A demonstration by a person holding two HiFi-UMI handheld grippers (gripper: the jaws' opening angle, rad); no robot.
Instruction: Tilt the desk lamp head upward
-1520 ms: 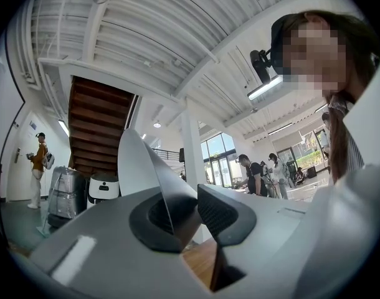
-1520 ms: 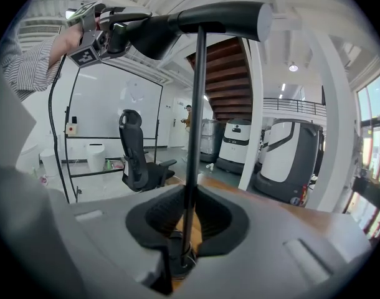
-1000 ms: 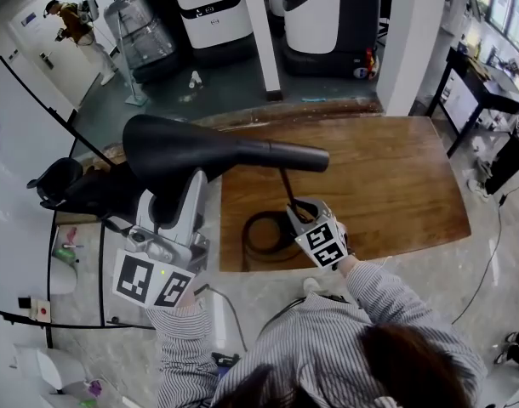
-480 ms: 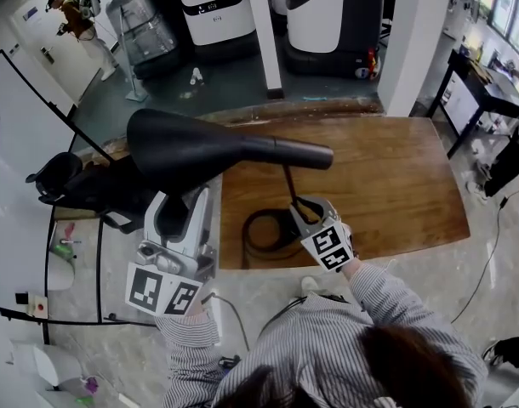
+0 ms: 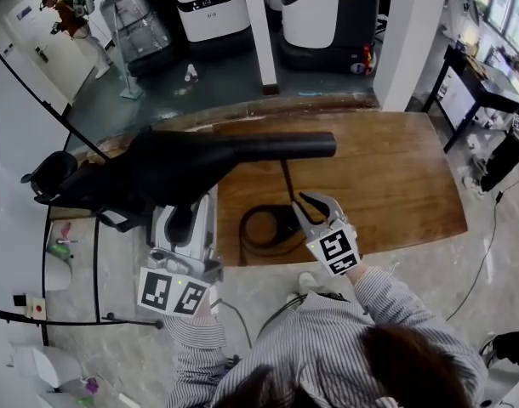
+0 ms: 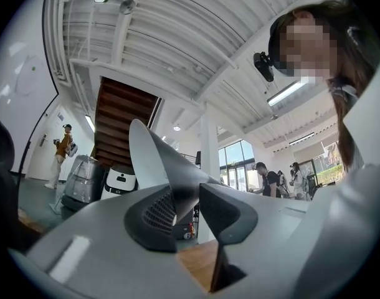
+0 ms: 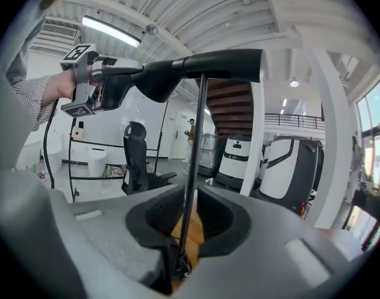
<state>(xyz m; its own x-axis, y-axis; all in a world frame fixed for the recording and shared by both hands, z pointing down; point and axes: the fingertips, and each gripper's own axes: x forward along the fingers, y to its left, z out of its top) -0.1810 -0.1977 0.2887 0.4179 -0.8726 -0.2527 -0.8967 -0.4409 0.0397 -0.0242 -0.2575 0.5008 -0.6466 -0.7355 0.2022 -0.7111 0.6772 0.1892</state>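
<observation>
A black desk lamp stands on the wooden table (image 5: 387,177): ring base (image 5: 264,232), thin stem (image 5: 287,181), long cone head (image 5: 183,172) reaching left past the table's edge. My left gripper (image 5: 181,219) comes up from below the wide end. In the left gripper view its jaws are closing, and the pads of the left gripper (image 6: 187,207) press on the thin shade wall (image 6: 156,161) between them. My right gripper (image 5: 309,204) sits low on the stem. In the right gripper view the stem (image 7: 196,136) runs up between the narrow-set pads of the right gripper (image 7: 189,220) to the lamp head (image 7: 202,67).
A black office chair (image 5: 51,181) stands left of the table, under the lamp head. White and black machines (image 5: 327,15) and a white pillar (image 5: 259,32) line the far side. A person (image 5: 68,15) stands far off at the upper left. The table's near edge runs by the lamp base.
The lamp head has turned: its wide end now lies lower and further left in the head view. The left gripper shifted right beneath it. The right gripper stays on the stem.
</observation>
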